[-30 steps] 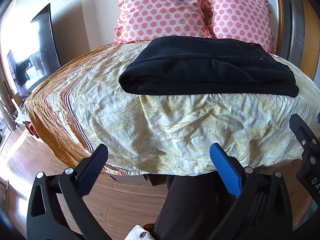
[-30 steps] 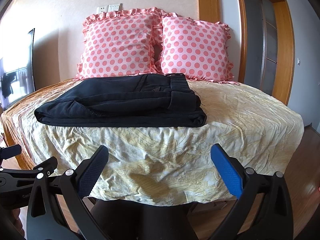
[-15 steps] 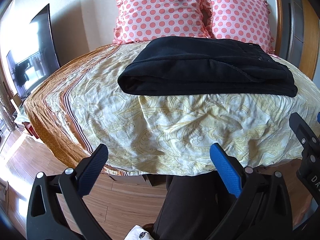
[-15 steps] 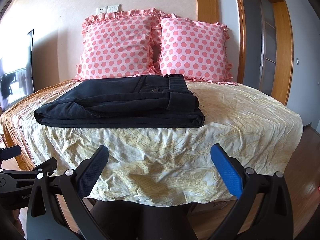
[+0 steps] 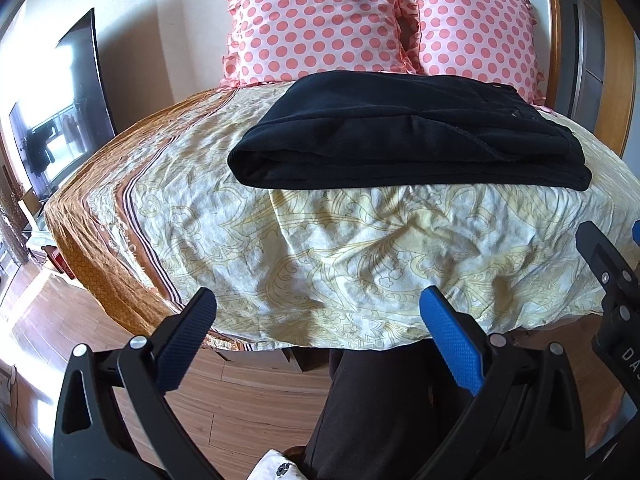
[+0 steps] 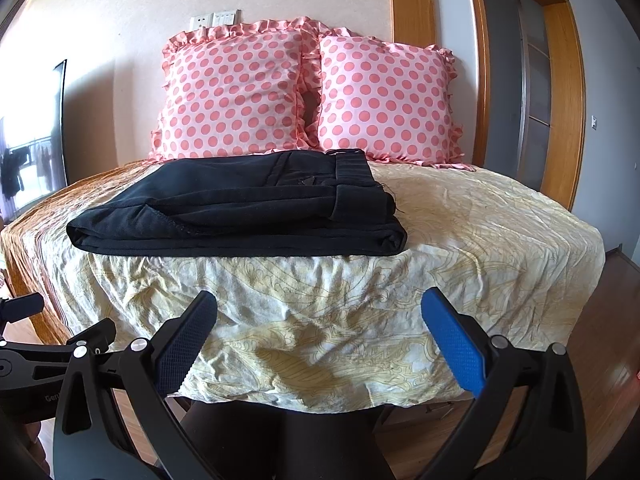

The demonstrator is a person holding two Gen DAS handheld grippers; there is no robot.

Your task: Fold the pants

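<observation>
Pants [image 6: 240, 210] lie folded before two pillows [image 6: 308, 96].

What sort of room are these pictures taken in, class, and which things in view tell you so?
Most likely a bedroom in a home. A bed with a patterned cover fills the view, two pink spotted pillows lean against the wall at its head, and folded black pants lie on top.

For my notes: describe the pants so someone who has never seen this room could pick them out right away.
Find the bed with its pale yellow patterned cover and two pink polka-dot pillows propped at the head. In front of the pillows, nearer the foot, lie the pants, folded into a flat rectangular stack. They are the only black item on the bed.
</observation>
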